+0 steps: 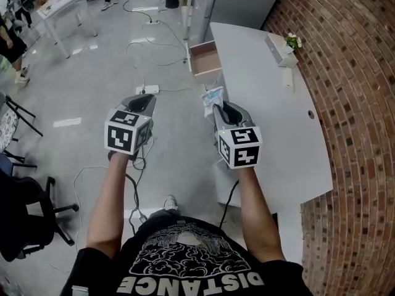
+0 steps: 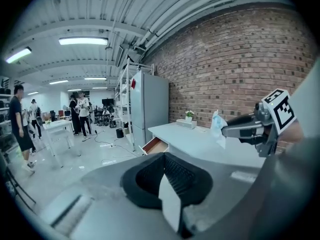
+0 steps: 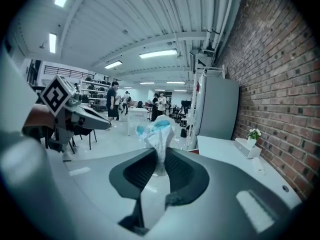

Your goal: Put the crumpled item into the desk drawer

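Note:
The crumpled item is a white and light-blue wad. My right gripper is shut on it and holds it in the air at the white desk's left edge. The right gripper view shows the wad sticking up from between the pads. The desk drawer stands pulled out, wooden inside, further ahead along that edge; it also shows in the left gripper view. My left gripper hangs over the floor to the left, jaws together with nothing in them.
A small potted plant and a white box stand at the desk's far end by the brick wall. A power strip and cables lie on the floor. A black chair is at the left. People stand far off.

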